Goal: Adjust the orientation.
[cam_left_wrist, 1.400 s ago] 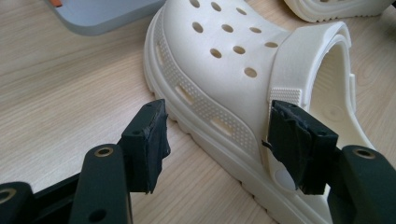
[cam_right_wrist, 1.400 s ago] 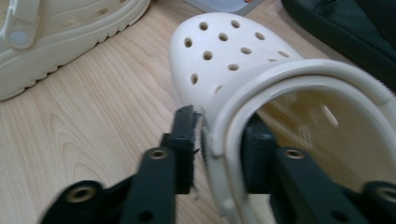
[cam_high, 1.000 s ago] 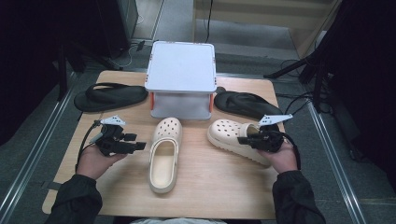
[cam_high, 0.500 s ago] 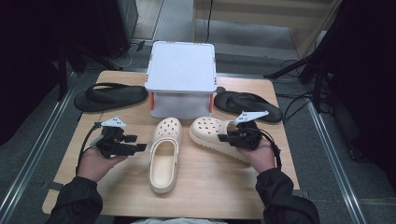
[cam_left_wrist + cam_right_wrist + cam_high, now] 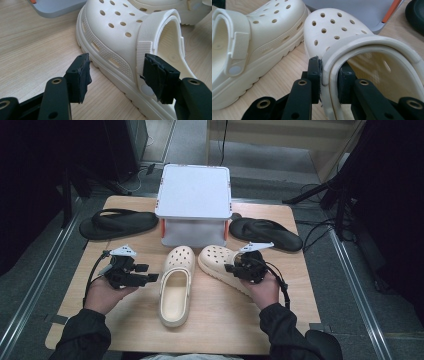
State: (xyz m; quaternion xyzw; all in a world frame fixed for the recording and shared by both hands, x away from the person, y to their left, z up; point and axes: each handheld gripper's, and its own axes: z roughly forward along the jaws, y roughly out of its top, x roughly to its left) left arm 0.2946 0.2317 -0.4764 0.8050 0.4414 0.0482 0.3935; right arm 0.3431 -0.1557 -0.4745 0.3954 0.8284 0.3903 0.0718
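Presently: right gripper [image 5: 239, 268] clamps the angled cream perforated foam clog [image 5: 223, 265] by its side wall and strap.
Left gripper [image 5: 145, 272] jaws wide — empty, beside the straight cream clog [image 5: 175, 284] on the wooden table [image 5: 215, 320].

Two cream clogs [image 5: 176, 285] [image 5: 220, 265] dotted with round holes, two black flip-flops [image 5: 117, 222] [image 5: 265, 232], a pale grey box [image 5: 194, 205] with orange clips, all on a light wood-grain table [image 5: 220, 330].
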